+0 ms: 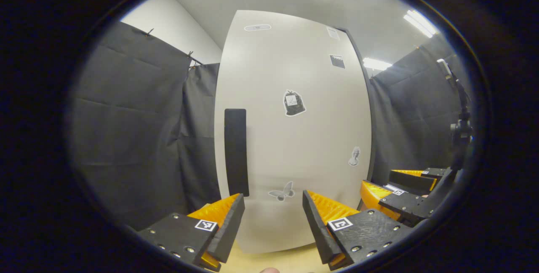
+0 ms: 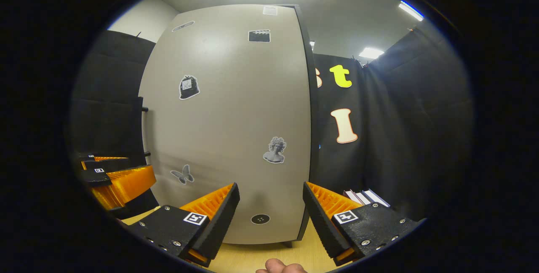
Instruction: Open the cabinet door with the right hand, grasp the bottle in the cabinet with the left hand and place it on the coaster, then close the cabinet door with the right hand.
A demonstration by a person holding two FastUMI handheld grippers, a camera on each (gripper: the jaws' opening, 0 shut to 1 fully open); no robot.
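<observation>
Cabinet door [image 1: 294,129] shut, bottle hidden, left gripper [image 1: 273,218] and right gripper [image 2: 271,214] wide

A stack of books [image 2: 365,197] lies low at the foot of the black curtain [image 2: 404,138], the landmark here, with their pale page edges facing out. The wooden tabletop [image 2: 269,254] runs below the curtain's hem. Ceiling light panels [image 2: 370,52] glow above the curtain's top edge (one long strip, others shorter). A camera on a stand [image 1: 461,127] rises just before the curtain.
</observation>
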